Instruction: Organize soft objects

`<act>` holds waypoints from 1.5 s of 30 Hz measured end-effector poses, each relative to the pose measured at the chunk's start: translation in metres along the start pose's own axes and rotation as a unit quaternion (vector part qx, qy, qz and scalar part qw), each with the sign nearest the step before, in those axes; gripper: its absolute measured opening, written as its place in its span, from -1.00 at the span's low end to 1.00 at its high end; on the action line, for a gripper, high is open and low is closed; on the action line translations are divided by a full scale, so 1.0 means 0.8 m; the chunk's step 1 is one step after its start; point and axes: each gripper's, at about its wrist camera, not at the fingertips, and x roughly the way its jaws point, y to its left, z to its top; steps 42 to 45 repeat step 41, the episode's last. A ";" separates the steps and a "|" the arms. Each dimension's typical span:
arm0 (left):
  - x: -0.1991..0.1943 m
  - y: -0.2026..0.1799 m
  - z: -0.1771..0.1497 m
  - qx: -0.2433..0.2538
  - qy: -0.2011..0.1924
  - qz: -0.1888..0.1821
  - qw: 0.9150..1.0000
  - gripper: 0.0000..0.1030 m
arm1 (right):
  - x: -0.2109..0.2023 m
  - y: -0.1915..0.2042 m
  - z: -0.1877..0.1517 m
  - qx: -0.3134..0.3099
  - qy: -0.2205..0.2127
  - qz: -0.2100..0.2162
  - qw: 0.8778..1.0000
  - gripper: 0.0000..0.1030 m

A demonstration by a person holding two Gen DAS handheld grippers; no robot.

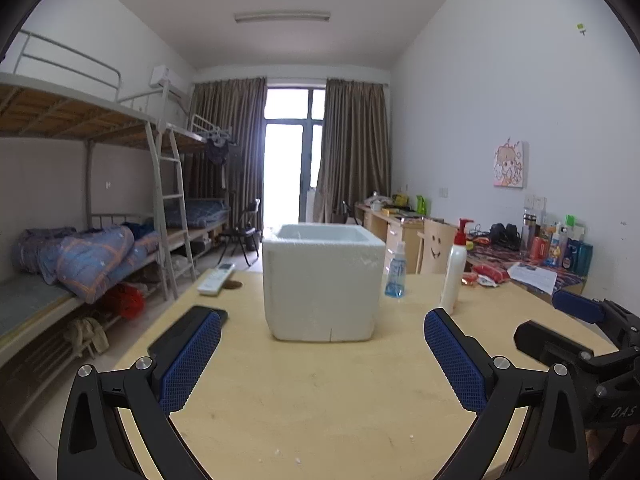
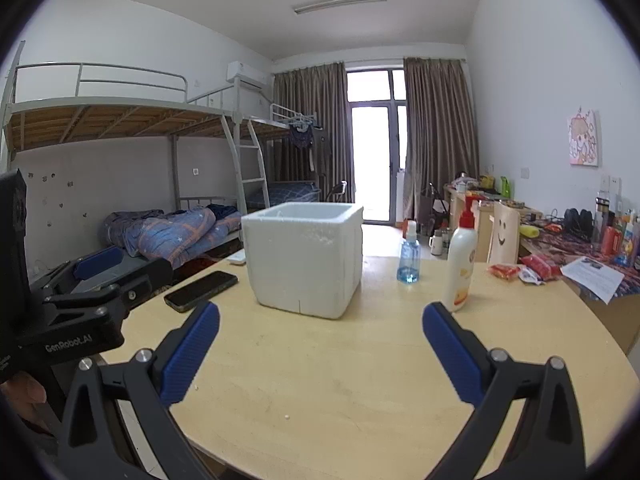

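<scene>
The wooden table (image 1: 320, 400) fills the lower frame. The white foam box (image 1: 322, 284) is seen at centre, past both grippers. The left gripper (image 1: 322, 360) and right gripper (image 2: 320, 354) are spread wide, holding nothing.
</scene>
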 end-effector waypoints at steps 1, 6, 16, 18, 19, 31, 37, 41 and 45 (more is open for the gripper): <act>0.000 0.000 -0.001 -0.001 0.004 -0.001 1.000 0.98 | -0.001 -0.002 0.000 0.002 -0.001 -0.002 1.000 0.99; -0.005 -0.004 -0.002 0.001 0.007 -0.002 1.000 0.98 | -0.013 -0.005 0.003 0.007 -0.007 -0.010 1.000 0.99; -0.007 -0.012 -0.001 0.003 -0.002 0.002 1.000 0.98 | -0.016 -0.006 -0.001 0.007 0.000 -0.014 1.000 0.99; -0.006 -0.013 -0.002 0.006 -0.001 0.000 1.000 0.98 | -0.017 -0.006 -0.001 0.008 0.002 -0.013 1.000 0.99; -0.006 -0.013 -0.003 0.007 0.001 -0.002 1.000 0.98 | -0.017 -0.006 -0.001 0.008 0.002 -0.012 1.000 0.99; -0.007 -0.015 -0.005 0.012 0.005 -0.008 1.000 0.98 | -0.018 -0.011 -0.003 0.013 0.004 -0.017 1.000 0.99; -0.004 -0.018 -0.005 0.014 0.007 -0.009 1.000 0.98 | -0.019 -0.011 -0.003 0.013 0.005 -0.017 1.000 0.99; -0.007 -0.017 -0.006 0.015 0.008 -0.011 1.000 0.98 | -0.018 -0.011 -0.004 0.013 0.009 -0.018 1.000 0.99; -0.007 -0.017 -0.006 0.015 0.008 -0.011 1.000 0.98 | -0.018 -0.011 -0.004 0.013 0.009 -0.018 1.000 0.99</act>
